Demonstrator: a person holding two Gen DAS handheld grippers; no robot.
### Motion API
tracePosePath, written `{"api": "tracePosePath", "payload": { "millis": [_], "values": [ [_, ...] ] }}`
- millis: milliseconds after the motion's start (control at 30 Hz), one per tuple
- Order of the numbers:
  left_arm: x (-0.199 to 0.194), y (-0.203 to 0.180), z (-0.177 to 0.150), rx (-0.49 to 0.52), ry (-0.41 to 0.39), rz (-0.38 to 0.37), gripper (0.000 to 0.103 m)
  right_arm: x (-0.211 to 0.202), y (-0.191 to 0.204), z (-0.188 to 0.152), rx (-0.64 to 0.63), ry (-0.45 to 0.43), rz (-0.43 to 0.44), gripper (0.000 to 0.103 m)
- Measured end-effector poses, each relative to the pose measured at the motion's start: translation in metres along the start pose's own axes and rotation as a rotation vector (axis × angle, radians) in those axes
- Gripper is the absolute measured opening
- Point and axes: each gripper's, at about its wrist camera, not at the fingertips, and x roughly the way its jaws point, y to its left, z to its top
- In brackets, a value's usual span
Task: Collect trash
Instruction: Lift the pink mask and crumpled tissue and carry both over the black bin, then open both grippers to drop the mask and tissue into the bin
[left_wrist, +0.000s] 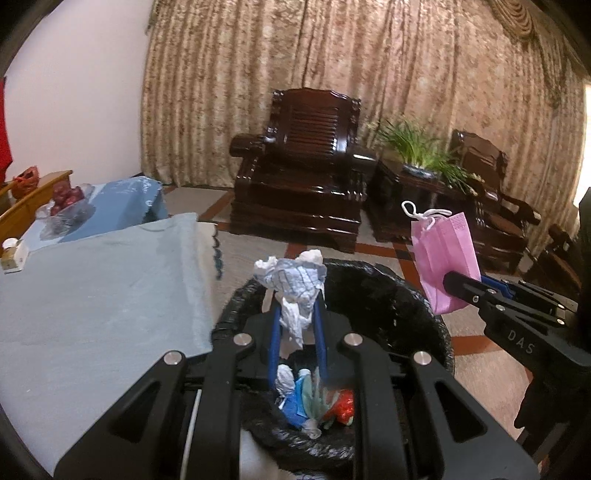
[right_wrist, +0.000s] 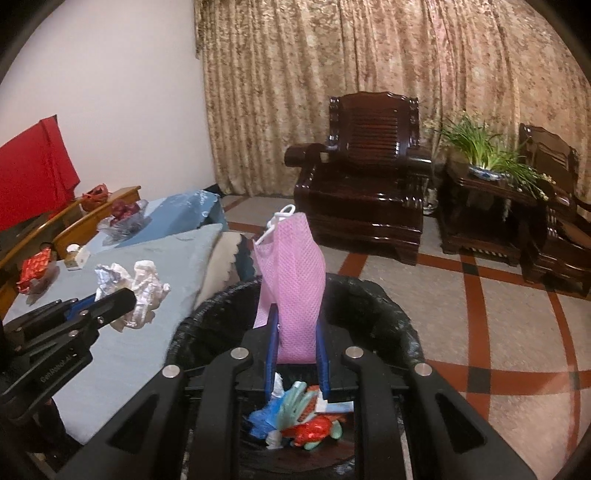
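My left gripper (left_wrist: 297, 314) is shut on a crumpled white and blue tissue (left_wrist: 293, 286), held just above the black-lined trash bin (left_wrist: 406, 295). My right gripper (right_wrist: 295, 325) is shut on a pink face mask (right_wrist: 291, 273) with white ear loops, held upright over the same bin (right_wrist: 388, 306). The bin holds several wrappers, blue, green and red (right_wrist: 303, 417). The right gripper and its mask (left_wrist: 445, 258) show at the right of the left wrist view; the left gripper and its tissue (right_wrist: 144, 291) show at the left of the right wrist view.
A table with a light blue cloth (right_wrist: 155, 266) stands left of the bin, carrying a red wrapper (right_wrist: 33, 269), a small box (right_wrist: 75, 258) and a bowl of red fruit (right_wrist: 123, 214). Dark wooden armchairs (right_wrist: 369, 184) and a potted plant (right_wrist: 487, 155) stand behind.
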Motion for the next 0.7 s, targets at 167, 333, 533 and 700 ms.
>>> {"api": "tracePosePath", "payload": {
  "millis": [167, 333, 533, 700],
  "values": [
    [0.024, -0.008, -0.007, 0.024, 0.032, -0.022, 0.015, 0.014, -0.015, -0.007, 0.005, 0.037, -0.009, 0.018],
    [0.049, -0.009, -0.012, 0.022, 0.069, -0.042, 0.015, 0.029, -0.026, -0.015, 0.005, 0.072, -0.013, 0.018],
    [0.072, -0.014, -0.014, 0.041, 0.093, -0.056, 0.016, 0.044, -0.039, -0.022, 0.023, 0.099, -0.016, 0.018],
    [0.084, -0.014, -0.014, 0.032, 0.106, -0.078, 0.032, 0.055, -0.047, -0.025, 0.037, 0.120, -0.019, 0.023]
  ]
}}
